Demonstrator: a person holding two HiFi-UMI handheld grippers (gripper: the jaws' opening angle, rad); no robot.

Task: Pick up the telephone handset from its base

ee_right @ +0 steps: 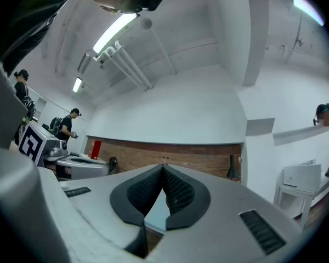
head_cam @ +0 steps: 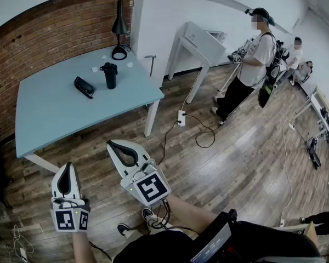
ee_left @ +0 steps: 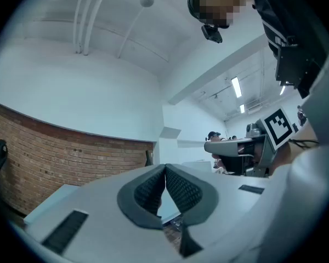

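A black telephone handset [head_cam: 84, 86] lies on the pale blue table [head_cam: 55, 114], left of a black bottle [head_cam: 109, 75]; I cannot make out a base under it. Both grippers hover over the wooden floor in front of the table, far from the phone. My left gripper [head_cam: 67, 171] is shut and empty; its pads meet at the tips in the left gripper view [ee_left: 165, 169]. My right gripper [head_cam: 116, 144] is also shut with nothing in it, its pads touching in the right gripper view [ee_right: 163, 169]. Both point slightly upward toward the brick wall.
A black desk lamp [head_cam: 119, 32] stands at the table's far edge, with small white scraps [head_cam: 94, 69] near it. A white side table [head_cam: 200, 43] is to the right. A person [head_cam: 252, 59] stands beyond it. Cables and a power strip [head_cam: 182, 118] lie on the floor.
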